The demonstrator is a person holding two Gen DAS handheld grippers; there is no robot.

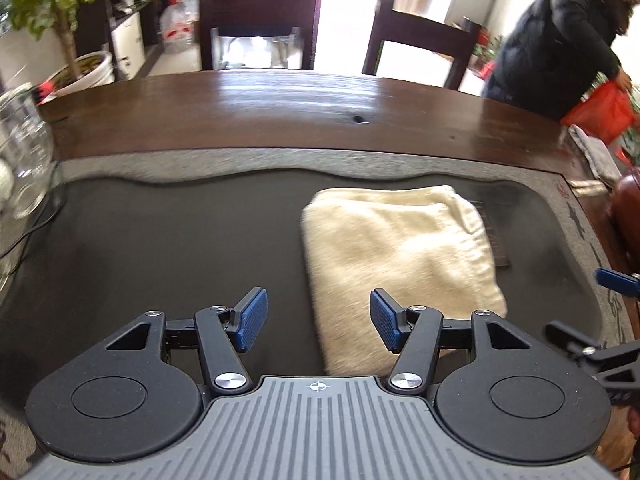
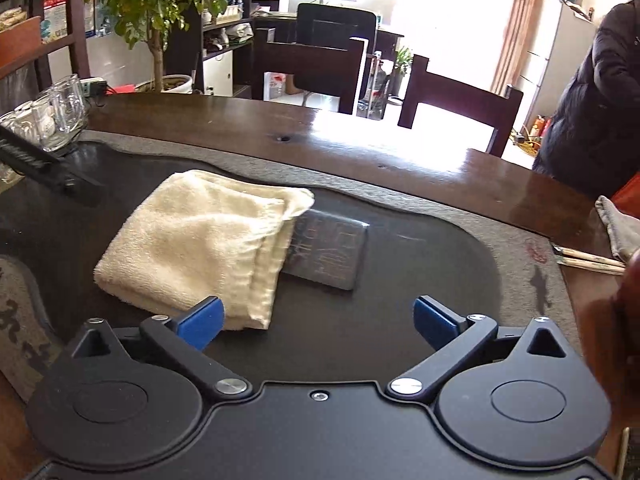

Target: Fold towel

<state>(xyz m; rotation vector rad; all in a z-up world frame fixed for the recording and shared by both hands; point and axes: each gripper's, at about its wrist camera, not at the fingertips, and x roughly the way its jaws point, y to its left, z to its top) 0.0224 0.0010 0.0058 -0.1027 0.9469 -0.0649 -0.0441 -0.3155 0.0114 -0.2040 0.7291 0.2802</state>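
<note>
A cream towel point(image 1: 396, 256) lies folded into a thick rectangle on the dark stone tea tray point(image 1: 160, 240). It also shows in the right wrist view point(image 2: 200, 240), left of centre on the tray point(image 2: 420, 280). My left gripper point(image 1: 318, 320) is open and empty, above the towel's near left corner. My right gripper point(image 2: 318, 320) is open and empty, to the right of the towel's near edge. Part of the right gripper point(image 1: 600, 344) shows at the left wrist view's right edge.
The tray sits in a brown wooden table point(image 2: 360, 148). A dark slab point(image 2: 332, 252) lies partly under the towel. Glass cups point(image 2: 52, 116) stand at left. A grey cloth point(image 2: 620, 228) and brushes point(image 2: 588, 260) lie at right. Chairs point(image 2: 460, 96) and a person point(image 2: 596, 100) are beyond.
</note>
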